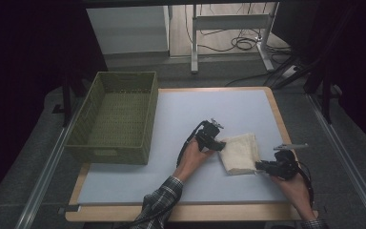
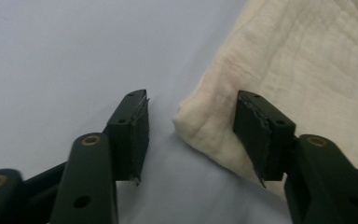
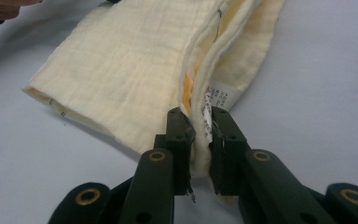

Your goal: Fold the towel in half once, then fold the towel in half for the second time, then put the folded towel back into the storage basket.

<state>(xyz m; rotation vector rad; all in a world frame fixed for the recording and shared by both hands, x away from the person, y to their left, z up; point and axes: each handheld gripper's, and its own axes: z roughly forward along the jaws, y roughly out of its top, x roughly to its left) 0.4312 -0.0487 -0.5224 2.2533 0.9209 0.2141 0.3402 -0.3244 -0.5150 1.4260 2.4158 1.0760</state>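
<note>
Cloth (image 3: 121,65) pinched in right gripper (image 3: 200,140)

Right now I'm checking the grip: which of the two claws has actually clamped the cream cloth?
The right claw: its jaws pinch the folded cloth at the labelled edge. The left claw straddles a corner, jaws open.

Count: 1 folded cream cloth (image 1: 240,152), w/ 1 white care label (image 3: 213,100) on its edge. 1 green woven basket (image 1: 116,117). 1 table (image 1: 181,119). 2 grippers: left gripper (image 1: 219,143), right gripper (image 1: 259,165). 2 hands, 1 per gripper.
</note>
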